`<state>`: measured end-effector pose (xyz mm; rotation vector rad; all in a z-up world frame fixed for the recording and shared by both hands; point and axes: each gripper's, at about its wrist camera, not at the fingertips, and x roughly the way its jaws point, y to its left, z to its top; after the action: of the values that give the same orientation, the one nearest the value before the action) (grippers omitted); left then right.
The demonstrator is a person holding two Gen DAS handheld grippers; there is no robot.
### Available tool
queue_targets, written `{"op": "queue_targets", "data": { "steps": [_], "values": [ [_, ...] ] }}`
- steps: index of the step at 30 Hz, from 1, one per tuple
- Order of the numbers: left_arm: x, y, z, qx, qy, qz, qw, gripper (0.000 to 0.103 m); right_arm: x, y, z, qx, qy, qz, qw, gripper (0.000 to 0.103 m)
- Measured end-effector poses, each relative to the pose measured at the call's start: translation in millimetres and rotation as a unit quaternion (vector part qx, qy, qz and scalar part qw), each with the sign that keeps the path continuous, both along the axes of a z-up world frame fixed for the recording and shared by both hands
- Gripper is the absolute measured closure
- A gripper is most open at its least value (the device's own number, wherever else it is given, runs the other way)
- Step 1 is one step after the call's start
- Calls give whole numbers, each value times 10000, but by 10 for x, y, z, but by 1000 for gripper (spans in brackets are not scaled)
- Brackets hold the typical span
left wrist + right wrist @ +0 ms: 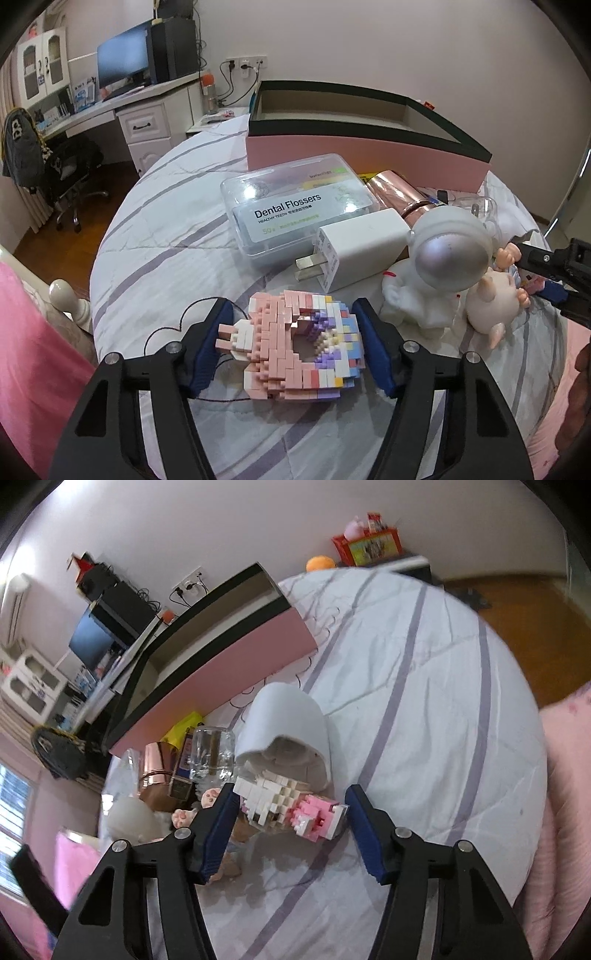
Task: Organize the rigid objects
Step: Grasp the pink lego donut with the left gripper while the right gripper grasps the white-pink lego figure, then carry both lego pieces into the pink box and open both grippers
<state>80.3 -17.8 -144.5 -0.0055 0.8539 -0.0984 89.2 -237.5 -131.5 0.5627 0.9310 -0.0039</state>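
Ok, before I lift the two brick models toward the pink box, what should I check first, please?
1. The doughnut brick model lies inside the left tool: ok.
2. The left tool presses on it firmly: cannot tell.
3. The white-and-pink brick model lies inside the right tool: ok.
4. The right tool presses on it firmly: cannot tell.
5. The pink box is open, and the part of its inside that shows is bare: ok.
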Motion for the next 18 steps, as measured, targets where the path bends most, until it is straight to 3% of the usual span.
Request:
{"op": "queue_targets", "data": {
  "steps": [3,7,18],
  "values": [
    [-9,35,3,-118,-18,-14,9999,35,-59,-7,-5,-22,-95,44,9999,47],
    [-42,76,44,-210,-39,-29,9998,35,-124,-123,-22,431,-227,35,9988,47],
    [-124,182,268,-365,-275,-38,9989,35,-193,-146,271,362,-661,196,9970,47]
  ]
}}
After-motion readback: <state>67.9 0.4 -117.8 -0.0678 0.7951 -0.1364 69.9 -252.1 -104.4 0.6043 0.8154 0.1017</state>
